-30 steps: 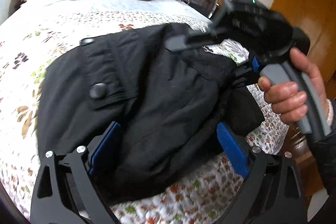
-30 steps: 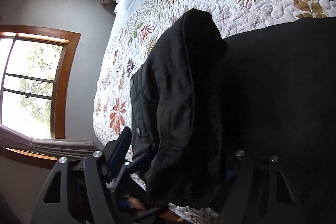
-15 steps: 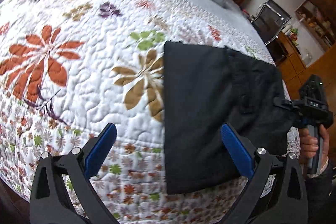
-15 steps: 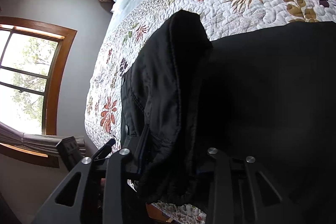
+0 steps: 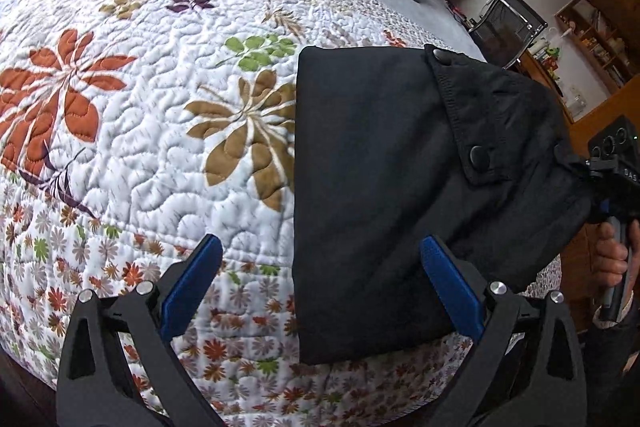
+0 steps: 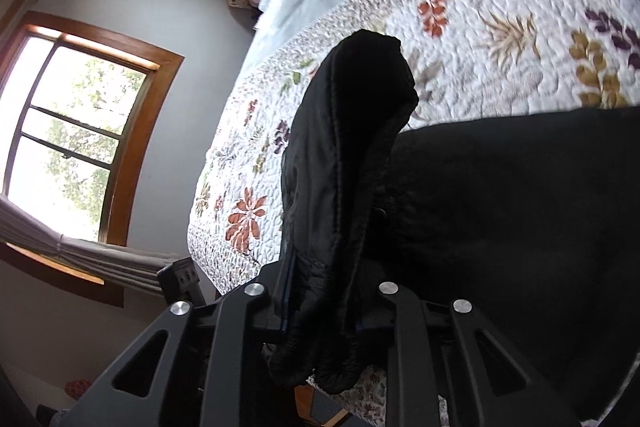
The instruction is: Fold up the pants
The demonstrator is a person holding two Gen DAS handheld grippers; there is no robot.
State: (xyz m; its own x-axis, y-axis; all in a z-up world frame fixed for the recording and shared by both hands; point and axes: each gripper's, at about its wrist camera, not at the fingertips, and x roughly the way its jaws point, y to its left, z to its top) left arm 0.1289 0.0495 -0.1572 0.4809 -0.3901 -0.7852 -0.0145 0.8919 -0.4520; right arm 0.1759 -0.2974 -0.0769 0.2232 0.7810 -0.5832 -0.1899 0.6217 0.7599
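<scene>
Left wrist view: the left gripper [image 5: 320, 285] is held spread wide above the floral quilt [image 5: 132, 115], its right pad over the near edge of the folded black pants [image 5: 400, 187]. At the pants' right edge, a bunched fold is pinched by the right gripper [image 6: 324, 307].

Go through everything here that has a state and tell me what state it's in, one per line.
black pants: folded, lying on the quilt, one edge lifted by the right gripper
pocket flap: snapped shut
left gripper: open, holding nothing
right gripper: shut on the pants' bunched edge
floral quilt: spread flat on the bed
window: closed, daylight outside
</scene>
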